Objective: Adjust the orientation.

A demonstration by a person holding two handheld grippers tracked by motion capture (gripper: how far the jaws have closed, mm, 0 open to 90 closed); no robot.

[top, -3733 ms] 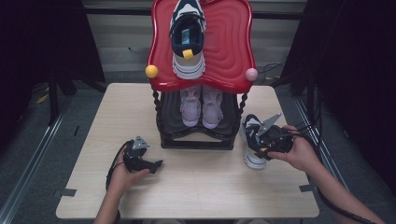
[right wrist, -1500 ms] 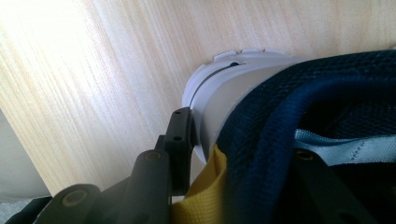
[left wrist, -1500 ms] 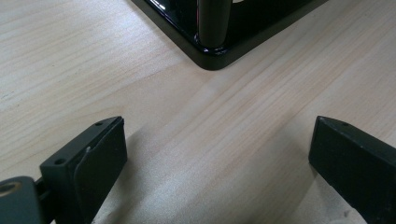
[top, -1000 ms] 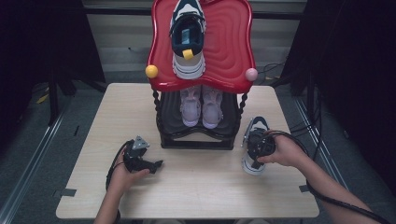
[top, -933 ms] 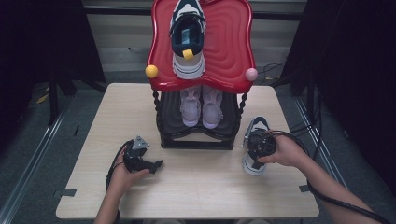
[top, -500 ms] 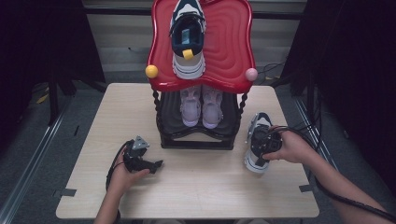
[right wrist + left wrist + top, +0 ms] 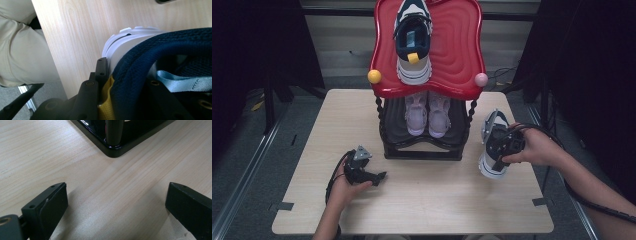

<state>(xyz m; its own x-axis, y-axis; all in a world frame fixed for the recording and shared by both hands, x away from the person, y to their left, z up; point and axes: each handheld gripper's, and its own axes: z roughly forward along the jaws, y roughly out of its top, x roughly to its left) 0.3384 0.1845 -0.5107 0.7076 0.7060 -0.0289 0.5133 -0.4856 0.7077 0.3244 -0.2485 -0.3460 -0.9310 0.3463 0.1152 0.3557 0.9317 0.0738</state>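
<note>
Pale wood formed the table point(image 7: 422, 200), with dark floor around it and a two-tier shoe rack point(image 7: 424, 145) standing at its far middle as the landmark. To the right of the rack's black base, the right gripper point(image 7: 504, 145) was clamped on the collar at the heel of a navy-and-white sneaker point(image 7: 490, 162). In the right gripper view one black finger point(image 7: 101, 67) pressed the outside of the heel beside a yellow tab point(image 7: 105, 107), while the other sat inside the opening against the dark padded collar, so the jaws stood part closed with the shoe's wall between them. The sneaker hung tilted, toe toward the rack's right post and white sole point(image 7: 120, 41) facing outward; it seemed to be lifted clear of the table, though the high view did not settle that. It had a navy knit upper, a thick white ridged sole and a light blue pull strap point(image 7: 180, 80). Its likeness, a matching sneaker point(image 7: 413, 42), lay on the rack's red top shelf point(image 7: 462, 55), and a pale pink pair point(image 7: 428, 112) stood on the lower tier. Left of the rack's front corner, the left gripper point(image 7: 372, 175) rested low on the table, its fingers point(image 7: 50, 207) wide apart with bare wood between them, touching nothing but pointing at the base's corner point(image 7: 112, 147).
</note>
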